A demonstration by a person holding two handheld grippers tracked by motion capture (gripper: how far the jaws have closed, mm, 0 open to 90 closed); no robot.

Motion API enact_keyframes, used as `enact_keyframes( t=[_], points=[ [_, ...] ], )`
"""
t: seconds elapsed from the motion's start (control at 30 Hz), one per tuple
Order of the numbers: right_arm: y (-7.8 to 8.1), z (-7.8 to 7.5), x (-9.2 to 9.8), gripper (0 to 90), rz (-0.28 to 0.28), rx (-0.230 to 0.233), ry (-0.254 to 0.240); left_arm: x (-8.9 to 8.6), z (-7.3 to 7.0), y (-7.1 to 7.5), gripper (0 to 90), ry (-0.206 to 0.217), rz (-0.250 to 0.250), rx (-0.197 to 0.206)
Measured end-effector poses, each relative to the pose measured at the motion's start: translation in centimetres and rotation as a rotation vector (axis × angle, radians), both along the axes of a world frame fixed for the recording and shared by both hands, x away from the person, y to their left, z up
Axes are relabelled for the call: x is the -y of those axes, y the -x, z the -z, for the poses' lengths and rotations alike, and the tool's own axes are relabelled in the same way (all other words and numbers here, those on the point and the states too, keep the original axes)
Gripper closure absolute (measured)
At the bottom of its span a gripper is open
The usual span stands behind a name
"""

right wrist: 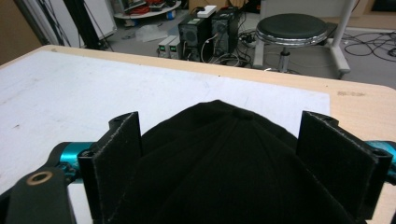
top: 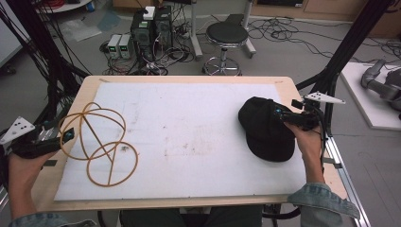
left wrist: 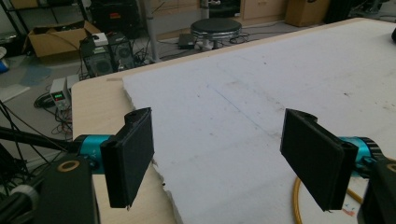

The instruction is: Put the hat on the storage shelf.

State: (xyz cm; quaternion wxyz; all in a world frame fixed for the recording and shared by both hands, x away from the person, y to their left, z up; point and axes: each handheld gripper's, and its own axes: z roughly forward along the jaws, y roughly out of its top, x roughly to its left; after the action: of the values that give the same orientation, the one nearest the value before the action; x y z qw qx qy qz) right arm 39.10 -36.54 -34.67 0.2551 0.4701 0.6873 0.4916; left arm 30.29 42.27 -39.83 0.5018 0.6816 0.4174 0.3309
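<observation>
My right gripper (right wrist: pixel 219 163) straddles the black fabric baseball cap (top: pixel 265 127) at the white foam mat's (top: pixel 189 123) right end, jaws spread, not clamping. My left gripper (left wrist: pixel 224 158) hangs released beside the tan wire-hoop frame (top: pixel 99 142).

A black cap (top: pixel 265 127) sits crown-up at the white mat's right; a tan-wire hoop frame (top: pixel 101 142) lies at its left.

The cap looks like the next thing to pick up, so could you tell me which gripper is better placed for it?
Right. The right gripper is at the cap, its open jaws on either side of the crown. The left gripper sits across the table by the wire frame.
</observation>
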Motion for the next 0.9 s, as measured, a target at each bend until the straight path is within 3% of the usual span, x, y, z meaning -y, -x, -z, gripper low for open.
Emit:
enact_keyframes(
  t=[0.23,0.5,0.67,0.9],
  points=[
    [-1.3,0.0,-0.3,14.2,0.032,0.002,-0.005,0.0,0.1,-0.1,26.1,0.001,0.001,-0.001],
    [-3.9,0.9,-1.0,14.8,0.063,-0.016,0.033,0.0,0.0,0.0,26.1,-0.003,0.005,0.001],
    [-5.0,1.9,-0.8,14.8,0.092,-0.057,0.044,-0.1,0.0,0.0,26.1,-0.001,0.002,0.000],
    [-5.8,2.8,-1.0,15.6,0.089,-0.101,0.069,0.0,0.1,0.0,26.1,-0.002,0.003,-0.001]
  ],
)
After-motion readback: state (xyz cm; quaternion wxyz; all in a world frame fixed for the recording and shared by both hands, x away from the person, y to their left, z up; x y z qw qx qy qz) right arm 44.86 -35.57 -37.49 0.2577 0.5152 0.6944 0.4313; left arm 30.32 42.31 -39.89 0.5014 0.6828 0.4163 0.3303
